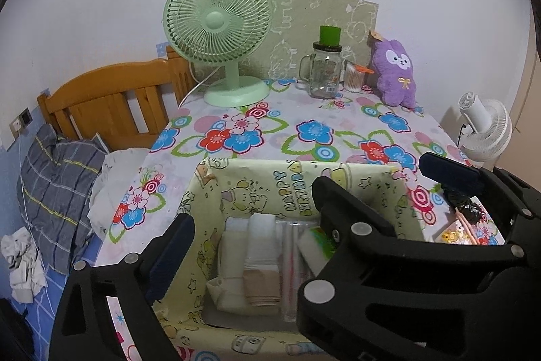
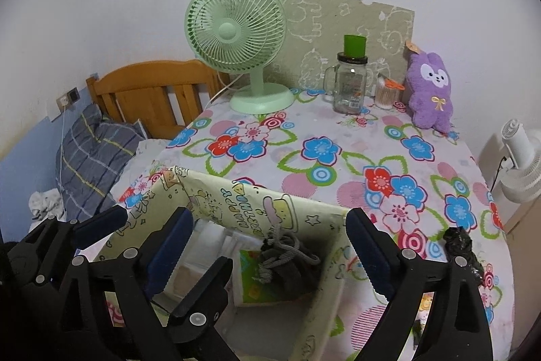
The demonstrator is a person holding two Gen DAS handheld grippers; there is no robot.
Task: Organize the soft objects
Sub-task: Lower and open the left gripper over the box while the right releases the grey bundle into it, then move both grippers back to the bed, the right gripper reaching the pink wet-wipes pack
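Note:
A pale yellow cartoon-print box [image 1: 290, 188] [image 2: 236, 202] stands at the table's near edge. Inside lie rolled white and beige cloths [image 1: 260, 259], a clear packet and a green-printed pack [image 2: 252, 276], with a grey drawstring pouch [image 2: 287, 256] on top. My left gripper [image 1: 250, 225] hovers open over the box, empty. My right gripper [image 2: 267, 242] is open above the pouch, its fingers wide apart, holding nothing. A purple plush rabbit [image 1: 395, 73] [image 2: 431, 90] leans on the wall at the table's back right.
A green desk fan [image 1: 219, 39] [image 2: 240, 49], a glass mug jar [image 1: 324, 70] with a green cup, and a cotton-swab tub [image 1: 355, 78] stand at the back. A black crumpled bag [image 2: 461, 247] lies right of the box. A bed with a plaid pillow [image 1: 57, 188] lies left; a white fan [image 1: 487, 127] stands right.

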